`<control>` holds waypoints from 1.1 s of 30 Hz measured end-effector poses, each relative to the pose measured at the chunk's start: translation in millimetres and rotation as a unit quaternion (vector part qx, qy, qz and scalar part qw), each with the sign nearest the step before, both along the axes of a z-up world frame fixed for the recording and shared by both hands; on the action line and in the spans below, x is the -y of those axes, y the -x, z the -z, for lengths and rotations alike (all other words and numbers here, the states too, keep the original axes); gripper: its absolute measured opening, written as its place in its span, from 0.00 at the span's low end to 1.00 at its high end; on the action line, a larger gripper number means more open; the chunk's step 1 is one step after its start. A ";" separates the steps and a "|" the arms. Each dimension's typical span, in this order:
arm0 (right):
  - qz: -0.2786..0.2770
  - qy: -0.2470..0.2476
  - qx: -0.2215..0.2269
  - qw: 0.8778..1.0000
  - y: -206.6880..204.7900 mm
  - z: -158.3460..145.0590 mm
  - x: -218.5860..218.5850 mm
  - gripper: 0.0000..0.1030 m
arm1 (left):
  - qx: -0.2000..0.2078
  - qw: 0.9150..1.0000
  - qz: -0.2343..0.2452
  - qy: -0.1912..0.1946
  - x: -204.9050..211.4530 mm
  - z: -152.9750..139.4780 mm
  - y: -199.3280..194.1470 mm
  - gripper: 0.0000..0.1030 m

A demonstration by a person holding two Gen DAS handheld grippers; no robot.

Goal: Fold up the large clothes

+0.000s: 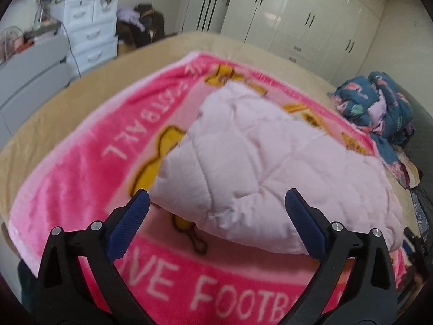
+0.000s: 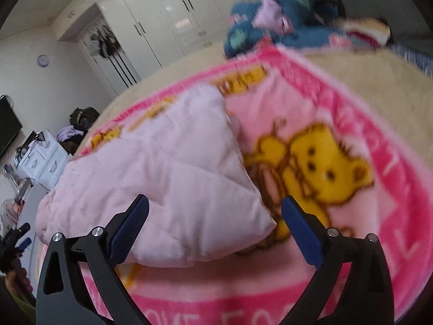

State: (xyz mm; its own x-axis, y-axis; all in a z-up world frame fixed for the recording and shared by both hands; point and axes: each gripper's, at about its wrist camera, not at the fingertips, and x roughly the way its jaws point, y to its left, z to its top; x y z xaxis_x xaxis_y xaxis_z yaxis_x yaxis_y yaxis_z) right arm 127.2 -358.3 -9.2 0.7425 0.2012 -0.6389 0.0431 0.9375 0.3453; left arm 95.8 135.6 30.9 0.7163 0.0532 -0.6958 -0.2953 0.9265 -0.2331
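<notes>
A pale pink quilted garment [image 1: 259, 162] lies folded into a thick bundle on a bright pink bear-print blanket [image 1: 81, 168] on the bed. My left gripper [image 1: 216, 203] is open, its blue pads apart just in front of the bundle's near left corner, holding nothing. In the right wrist view the same garment [image 2: 162, 178] lies on the blanket [image 2: 351, 140]. My right gripper [image 2: 215, 203] is open and empty over the bundle's near right corner. The left gripper also shows at the left edge of the right wrist view [image 2: 16, 238].
A heap of blue patterned clothes [image 1: 379, 108] lies at the blanket's far right, also in the right wrist view [image 2: 270, 19]. The beige bed sheet [image 1: 67, 94] surrounds the blanket. White wardrobes [image 1: 297, 21] and a white drawer unit [image 1: 89, 35] stand beyond the bed.
</notes>
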 end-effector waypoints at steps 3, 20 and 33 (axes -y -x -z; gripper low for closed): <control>-0.017 0.017 0.037 0.999 14.2 -26.3 -11.5 0.96 | 0.024 0.999 0.003 -0.028 9.4 -18.2 15.6 0.91; -0.139 0.104 0.099 0.980 86.3 -67.8 -135.5 0.96 | 0.078 0.993 0.072 -0.057 83.5 -40.0 73.1 0.91; -0.155 0.119 0.098 0.976 102.5 -54.8 -155.2 0.96 | 0.074 0.989 0.110 -0.067 114.3 -28.0 82.0 0.91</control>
